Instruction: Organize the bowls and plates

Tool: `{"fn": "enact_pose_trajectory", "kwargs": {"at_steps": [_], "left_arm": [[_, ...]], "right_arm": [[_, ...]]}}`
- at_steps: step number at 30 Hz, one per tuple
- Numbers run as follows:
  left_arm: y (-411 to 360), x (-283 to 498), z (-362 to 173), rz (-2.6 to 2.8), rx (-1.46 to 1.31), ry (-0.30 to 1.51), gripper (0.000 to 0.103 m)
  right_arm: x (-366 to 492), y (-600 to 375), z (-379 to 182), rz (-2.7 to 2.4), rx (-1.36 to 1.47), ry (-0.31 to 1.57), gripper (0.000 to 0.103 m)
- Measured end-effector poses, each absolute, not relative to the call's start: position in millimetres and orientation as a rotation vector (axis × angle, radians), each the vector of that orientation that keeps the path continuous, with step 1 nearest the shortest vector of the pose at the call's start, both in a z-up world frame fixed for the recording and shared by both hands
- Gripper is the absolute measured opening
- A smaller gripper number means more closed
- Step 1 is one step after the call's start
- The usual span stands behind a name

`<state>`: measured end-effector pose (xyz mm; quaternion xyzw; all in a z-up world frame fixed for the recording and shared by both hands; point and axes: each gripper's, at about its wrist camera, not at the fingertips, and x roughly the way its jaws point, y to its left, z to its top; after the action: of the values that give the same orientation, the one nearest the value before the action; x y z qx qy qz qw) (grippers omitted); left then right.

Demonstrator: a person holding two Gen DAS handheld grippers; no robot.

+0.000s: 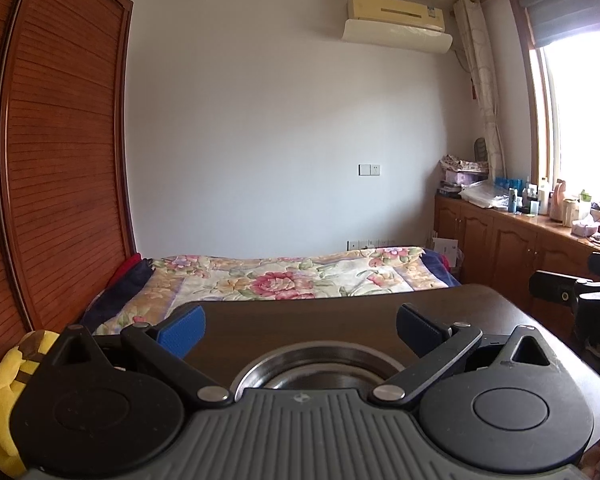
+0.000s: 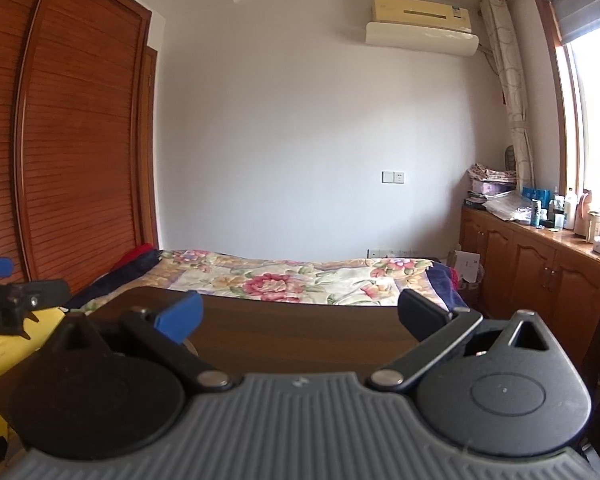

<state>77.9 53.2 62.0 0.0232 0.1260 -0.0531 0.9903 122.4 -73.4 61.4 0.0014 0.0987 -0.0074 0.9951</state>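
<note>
A shiny steel bowl (image 1: 320, 368) sits on the dark wooden table (image 1: 300, 320), half hidden under my left gripper's body. My left gripper (image 1: 300, 326) hovers over it with blue-padded fingers (image 1: 184, 330) spread wide, nothing between them. In the right wrist view my right gripper (image 2: 300, 318) is also open above the same table (image 2: 300, 340), holding nothing. A thin curved edge (image 2: 191, 349) shows beside its left finger; I cannot tell what it is. The other gripper appears at the right edge (image 1: 572, 296) of the left view and the left edge (image 2: 16, 300) of the right view.
Beyond the table lies a bed with a floral blanket (image 1: 284, 276). A slatted wooden wardrobe (image 1: 60, 160) stands left, a yellow plush toy (image 1: 4, 400) below it. Wooden cabinets (image 1: 512, 248) with bottles and clutter run under the window at right.
</note>
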Motion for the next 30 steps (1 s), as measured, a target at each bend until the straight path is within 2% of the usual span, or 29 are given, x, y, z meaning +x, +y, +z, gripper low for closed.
{"fn": "enact_pose_trajectory", "kwargs": {"at_steps": [10, 30], "left_arm": [[63, 84, 43, -0.054, 0.065, 0.276, 0.103], [65, 83, 43, -0.046, 0.066, 0.280, 0.103]], "right_arm": [[121, -74, 53, -0.036, 0.021, 0.194, 0.103], [119, -72, 54, -0.041, 0.013, 0.200, 0.103]]}}
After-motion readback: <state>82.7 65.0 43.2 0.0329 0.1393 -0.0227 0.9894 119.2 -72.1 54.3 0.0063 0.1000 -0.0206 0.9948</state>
